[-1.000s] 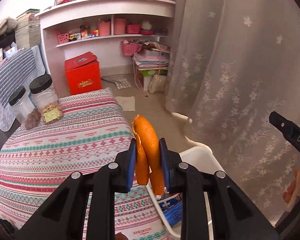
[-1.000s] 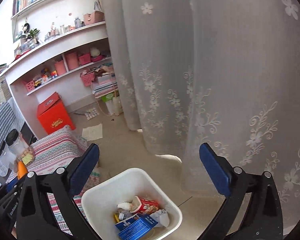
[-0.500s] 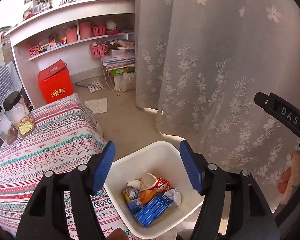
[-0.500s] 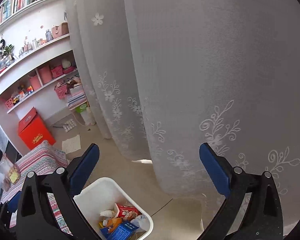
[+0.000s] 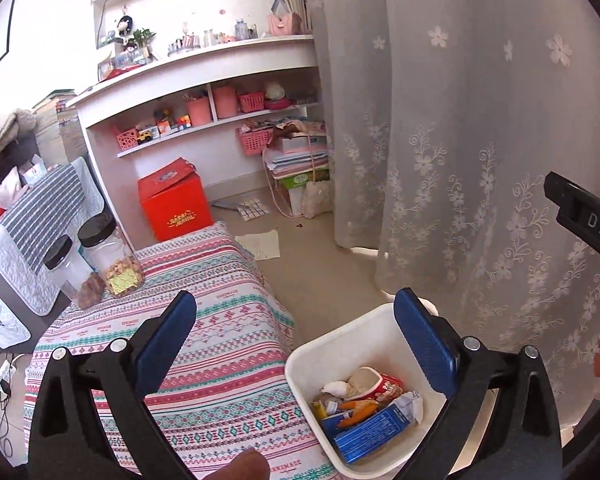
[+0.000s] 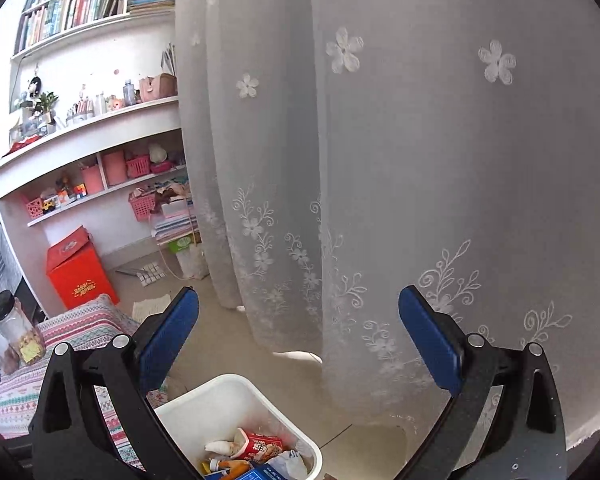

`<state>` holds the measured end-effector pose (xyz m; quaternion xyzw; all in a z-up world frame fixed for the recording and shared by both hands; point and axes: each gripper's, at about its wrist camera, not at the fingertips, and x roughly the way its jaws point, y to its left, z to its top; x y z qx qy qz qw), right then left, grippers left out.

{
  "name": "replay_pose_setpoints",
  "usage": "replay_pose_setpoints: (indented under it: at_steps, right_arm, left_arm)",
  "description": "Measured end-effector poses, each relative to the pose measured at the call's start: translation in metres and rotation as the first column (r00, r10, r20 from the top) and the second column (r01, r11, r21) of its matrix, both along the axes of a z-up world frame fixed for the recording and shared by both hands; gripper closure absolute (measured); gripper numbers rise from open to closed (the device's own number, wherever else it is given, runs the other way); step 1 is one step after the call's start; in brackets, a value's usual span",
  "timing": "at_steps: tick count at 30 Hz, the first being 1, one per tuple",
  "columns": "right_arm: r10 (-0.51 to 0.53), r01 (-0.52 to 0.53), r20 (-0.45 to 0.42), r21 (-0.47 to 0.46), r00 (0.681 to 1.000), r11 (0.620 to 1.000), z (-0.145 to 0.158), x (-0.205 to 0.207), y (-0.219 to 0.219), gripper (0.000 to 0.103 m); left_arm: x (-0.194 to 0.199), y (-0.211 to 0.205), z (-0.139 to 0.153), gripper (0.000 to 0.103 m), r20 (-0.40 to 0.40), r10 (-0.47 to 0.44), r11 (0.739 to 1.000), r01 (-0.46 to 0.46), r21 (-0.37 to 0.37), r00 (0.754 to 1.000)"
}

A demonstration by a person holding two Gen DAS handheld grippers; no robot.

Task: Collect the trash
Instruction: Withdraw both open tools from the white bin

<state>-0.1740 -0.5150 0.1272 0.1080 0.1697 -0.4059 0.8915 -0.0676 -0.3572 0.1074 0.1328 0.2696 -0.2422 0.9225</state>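
A white bin [image 5: 312, 346] stands on the floor beside the table; it holds several scraps, among them an orange peel [image 5: 358, 407], a blue carton [image 5: 370, 432] and a crushed red cup [image 5: 376, 382]. My left gripper [image 5: 296, 328] hovers above the bin's left rim with its jaws opening wide and nothing between them. The right gripper [image 6: 298, 326] is open and empty too, facing the curtain, with the bin [image 6: 220, 394] low in its view. The peel [image 6: 236, 469] shows at that frame's bottom edge.
A table with a striped patterned cloth [image 5: 204, 320] carries two black-lidded jars [image 5: 108, 256]. A sheer flowered curtain [image 5: 460, 160] hangs right of the bin. A red box [image 5: 174, 204], paper [image 5: 262, 244] on the floor and white shelves [image 5: 204, 92] lie beyond.
The left gripper held the orange peel a second ago; its jaws have spread and the peel now lies in the bin. Both views have tilted up and drawn back.
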Motion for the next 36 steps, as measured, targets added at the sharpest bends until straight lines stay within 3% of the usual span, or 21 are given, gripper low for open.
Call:
replay_pose_setpoints:
  at_steps: [8, 13, 20, 36]
  right_arm:
    - [0.098, -0.099, 0.026, 0.031, 0.995, 0.995, -0.009, -0.001, 0.052, 0.007]
    - [0.121, -0.12, -0.021, 0.025, 0.992, 0.992, -0.023, 0.007, 0.087, 0.007]
    - [0.156, -0.156, 0.006, 0.044, 0.988, 0.987, -0.031, 0.009, 0.117, 0.007]
    - [0.224, -0.224, -0.052, 0.01, 0.973, 0.975, -0.045, 0.014, 0.165, 0.007]
  left_arm:
    - [0.005, 0.058, 0.006, 0.007, 0.04, 0.109, 0.994, -0.109, -0.005, 0.993]
    - [0.004, 0.09, 0.008, 0.007, 0.039, 0.151, 0.988, -0.151, -0.017, 0.988]
    - [0.005, 0.128, 0.004, 0.007, 0.014, 0.185, 0.982, -0.185, -0.024, 0.983]
    - [-0.004, 0.176, -0.002, 0.007, -0.057, 0.232, 0.969, -0.236, -0.068, 0.971]
